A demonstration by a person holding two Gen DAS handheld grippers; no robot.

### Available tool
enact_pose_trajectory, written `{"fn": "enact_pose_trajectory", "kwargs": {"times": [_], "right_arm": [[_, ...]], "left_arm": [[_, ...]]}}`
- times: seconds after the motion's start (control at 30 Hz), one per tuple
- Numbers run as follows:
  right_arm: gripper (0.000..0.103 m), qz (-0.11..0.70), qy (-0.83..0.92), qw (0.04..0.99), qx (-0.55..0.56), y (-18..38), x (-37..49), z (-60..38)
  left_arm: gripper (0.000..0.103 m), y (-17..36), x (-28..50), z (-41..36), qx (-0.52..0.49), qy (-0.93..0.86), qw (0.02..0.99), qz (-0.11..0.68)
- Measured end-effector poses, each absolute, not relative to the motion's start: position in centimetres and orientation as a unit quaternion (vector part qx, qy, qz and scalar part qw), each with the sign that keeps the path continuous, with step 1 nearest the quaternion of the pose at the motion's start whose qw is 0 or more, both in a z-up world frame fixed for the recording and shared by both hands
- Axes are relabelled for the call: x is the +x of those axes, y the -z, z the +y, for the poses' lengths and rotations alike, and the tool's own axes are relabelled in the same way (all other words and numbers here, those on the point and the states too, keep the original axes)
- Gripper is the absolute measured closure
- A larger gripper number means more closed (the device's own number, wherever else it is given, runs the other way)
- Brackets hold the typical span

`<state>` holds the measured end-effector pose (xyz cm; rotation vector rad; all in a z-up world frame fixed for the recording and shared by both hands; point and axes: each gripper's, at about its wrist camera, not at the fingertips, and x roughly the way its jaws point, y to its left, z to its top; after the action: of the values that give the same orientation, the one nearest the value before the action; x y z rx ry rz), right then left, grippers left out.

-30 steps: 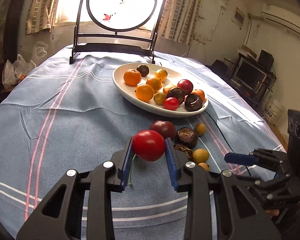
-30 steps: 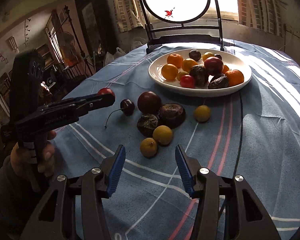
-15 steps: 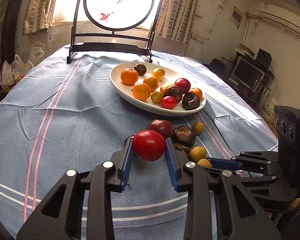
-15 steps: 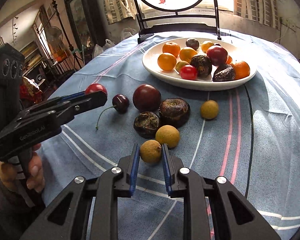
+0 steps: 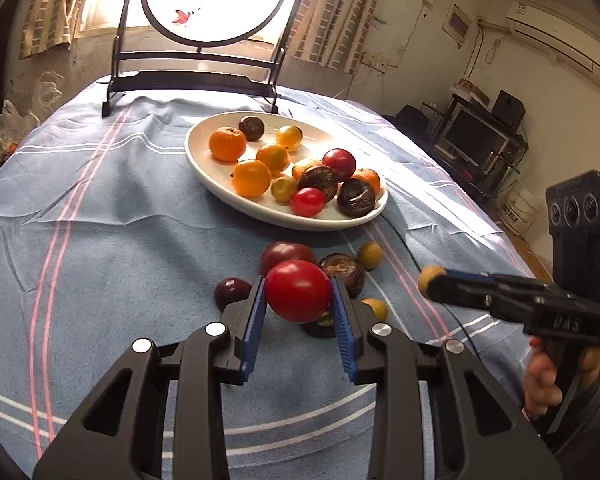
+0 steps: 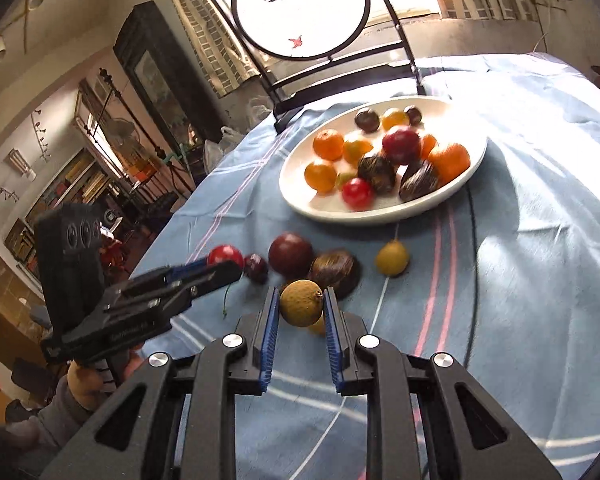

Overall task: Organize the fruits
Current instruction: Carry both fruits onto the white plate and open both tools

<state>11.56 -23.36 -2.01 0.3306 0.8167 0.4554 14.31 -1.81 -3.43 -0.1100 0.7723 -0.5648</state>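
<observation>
The left gripper [image 5: 298,306] had its blue-padded fingers [image 5: 254,322] clamped on a glossy round red tomato [image 5: 298,290], held clear of the blue striped cloth on the desk [image 5: 100,240]. Just left of it a small dark cherry [image 5: 232,291] lay on the cloth. Behind the tomato sat a dark red plum [image 5: 286,252], and touching its right side a wrinkled dark brown fruit [image 5: 342,272]. A small yellowish round fruit [image 5: 369,255] lay a little further right, near the plate. A second tan fruit [image 5: 376,307] peeked out by the right finger of that gripper.

Beyond them stood the white oval ceramic plate [image 5: 220,184], carrying oranges, small yellow fruits, a red plum, a red tomato and wrinkled dark fruits.

Over to the right, and the right gripper [image 6: 300,322] had its fingers [image 6: 269,332] pinched tight on a tan rough-skinned longan [image 6: 301,303]. Its jaws had just been closing, and the fruit sat squarely between the pads, lifted above the cloth. From the left camera the same longan showed at the tip of that gripper, right of the loose pile. A hand [image 5: 544,384] gripped its handle at the picture's right edge.
</observation>
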Motion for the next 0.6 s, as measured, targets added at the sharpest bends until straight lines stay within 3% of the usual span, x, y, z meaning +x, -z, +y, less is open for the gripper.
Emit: {"fn": "enact_pose_trajectory", "kwargs": {"times": [0.2,0.33,0.4,0.47,0.6], "right_arm": [[0.081,0.36,-0.185,0.896,0.183,-2.4,19.9,-24.7],[0.079,0.372,-0.148,0.899,0.176,-2.1,25.7,-24.2],[0.078,0.376,-0.136,0.901,0.168,-1.6,27.6,-24.1],[0.058,0.374,-0.122,0.905,0.162,-1.1,28.2,-24.1],[0.058,0.364,-0.131,0.909,0.154,-0.8,25.5,-24.5]], "left_arm": [[0.071,0.3,21.2,-4.6,-0.056,0.266,0.886,0.375],[0.07,0.3,26.6,-6.0,-0.058,0.26,0.882,0.388],[0.06,1.0,28.9,-6.2,-0.072,0.257,0.871,0.411],[0.044,1.3,29.7,-5.9,-0.088,0.25,0.865,0.426],[0.04,0.2,26.9,-4.8,-0.081,0.246,0.882,0.394]]}}
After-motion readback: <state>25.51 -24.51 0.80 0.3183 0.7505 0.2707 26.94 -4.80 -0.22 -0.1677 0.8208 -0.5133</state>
